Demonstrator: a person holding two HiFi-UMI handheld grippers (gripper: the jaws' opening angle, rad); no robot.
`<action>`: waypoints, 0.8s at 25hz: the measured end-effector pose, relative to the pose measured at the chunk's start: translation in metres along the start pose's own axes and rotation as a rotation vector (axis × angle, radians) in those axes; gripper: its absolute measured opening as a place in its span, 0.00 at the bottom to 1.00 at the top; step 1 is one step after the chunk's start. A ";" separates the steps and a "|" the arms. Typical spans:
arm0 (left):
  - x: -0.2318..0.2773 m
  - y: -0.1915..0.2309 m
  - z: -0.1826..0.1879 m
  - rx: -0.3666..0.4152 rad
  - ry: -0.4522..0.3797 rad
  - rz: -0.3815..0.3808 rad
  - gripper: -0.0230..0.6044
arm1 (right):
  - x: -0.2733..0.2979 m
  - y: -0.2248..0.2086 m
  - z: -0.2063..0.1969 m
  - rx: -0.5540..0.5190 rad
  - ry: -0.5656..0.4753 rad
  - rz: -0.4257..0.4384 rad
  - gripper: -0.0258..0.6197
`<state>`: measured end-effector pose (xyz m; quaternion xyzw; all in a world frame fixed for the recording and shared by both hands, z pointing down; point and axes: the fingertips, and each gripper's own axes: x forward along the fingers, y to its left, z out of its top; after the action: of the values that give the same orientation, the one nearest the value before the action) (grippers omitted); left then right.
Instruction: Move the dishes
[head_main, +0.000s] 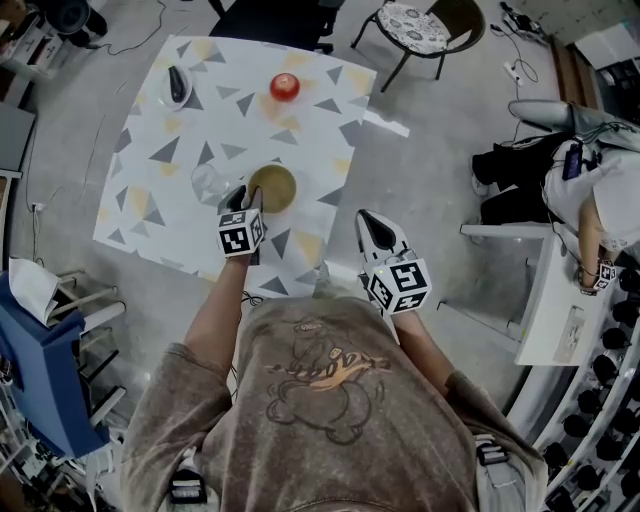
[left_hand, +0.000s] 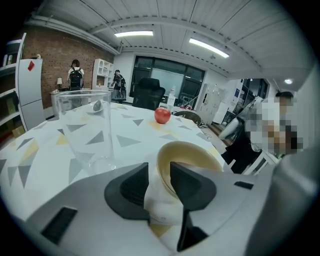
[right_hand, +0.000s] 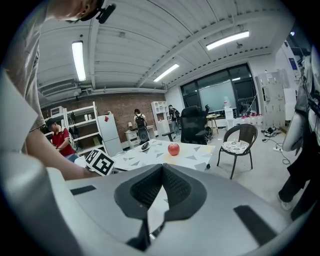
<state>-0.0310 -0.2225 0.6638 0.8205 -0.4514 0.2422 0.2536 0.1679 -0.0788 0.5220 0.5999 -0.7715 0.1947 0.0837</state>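
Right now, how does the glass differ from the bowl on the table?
The glass is clear and tall; the bowl is opaque, tan inside, low and wide. The glass stands free; the bowl has its rim gripped by the left gripper. Both stand upright, side by side, on the table.

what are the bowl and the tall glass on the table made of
The bowl: likely glazed ceramic, with a thick opaque wall, white outside, tan inside, and a soft sheen. The glass: clear glass or possibly hard plastic; the pattern of the table shows straight through it.
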 end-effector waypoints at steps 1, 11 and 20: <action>0.001 0.000 0.000 0.001 0.004 0.005 0.25 | 0.000 0.000 0.000 0.000 0.001 -0.002 0.04; -0.001 0.002 0.003 -0.024 0.011 0.042 0.10 | 0.001 -0.004 0.000 0.003 0.001 -0.004 0.04; -0.014 -0.007 0.027 -0.073 -0.056 0.024 0.09 | 0.006 -0.004 0.004 -0.001 -0.006 0.020 0.04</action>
<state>-0.0270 -0.2280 0.6337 0.8117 -0.4767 0.2056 0.2678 0.1705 -0.0868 0.5214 0.5928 -0.7777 0.1934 0.0799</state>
